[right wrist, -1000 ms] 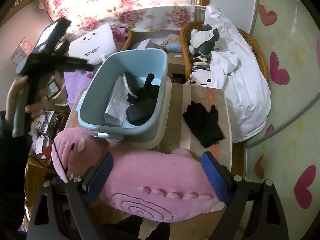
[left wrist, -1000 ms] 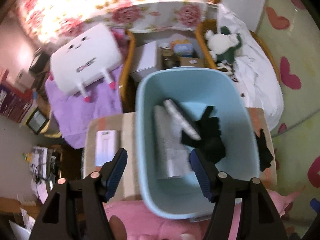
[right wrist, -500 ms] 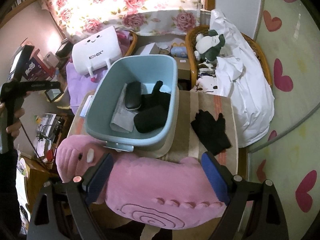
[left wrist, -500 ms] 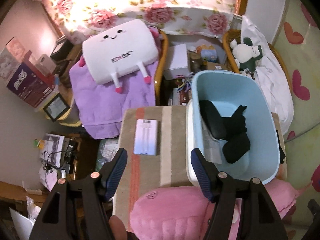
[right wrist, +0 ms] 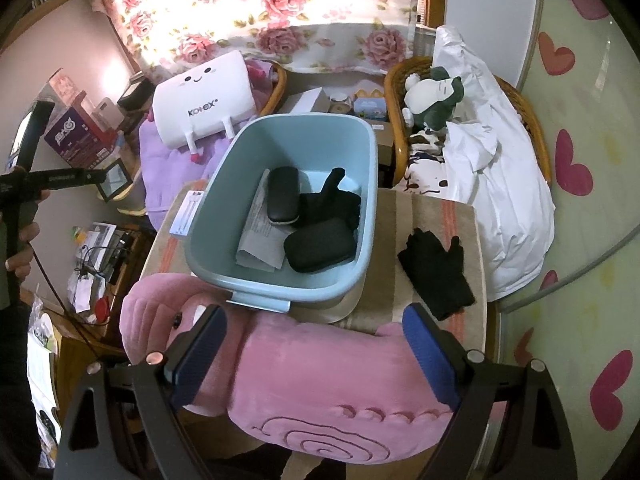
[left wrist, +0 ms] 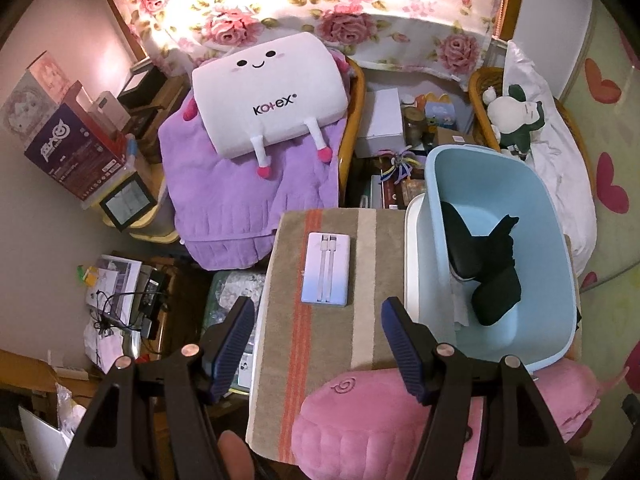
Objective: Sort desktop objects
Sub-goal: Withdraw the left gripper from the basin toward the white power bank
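Nearest to me, both tools hang above the front edge of the surface (left wrist: 372,264), each spread wide and holding nothing. The left tool (left wrist: 316,344) looks down at a striped mat, with a pink plush (left wrist: 360,420) bunched just under its fingers. The right tool (right wrist: 316,344) hovers over that same plush, which lies along the near edge.

A little farther on the left side, a white power bank (left wrist: 327,268) lies flat on the mat, apart from everything else and lined up between the left tool's fingers. On the right side a black glove (right wrist: 438,268) lies flat on the mat, just beside the bin (right wrist: 372,184).

The blue bin sits mid-surface and already holds a black case (right wrist: 283,195), a second glove (right wrist: 332,200), a dark pouch (right wrist: 320,245) and a paper sheet (right wrist: 260,240).

So two things look left to sort. The risks, as I judge them: the power bank is thin and smooth, so a pinch across its flat faces could skid it along the mat or off the left edge, where clutter waits below. The plush crowds the near edge, and a low approach by either tool could snag it or drag it off. The glove is limp; a shallow pinch may catch only a finger and drop it short of the bin.
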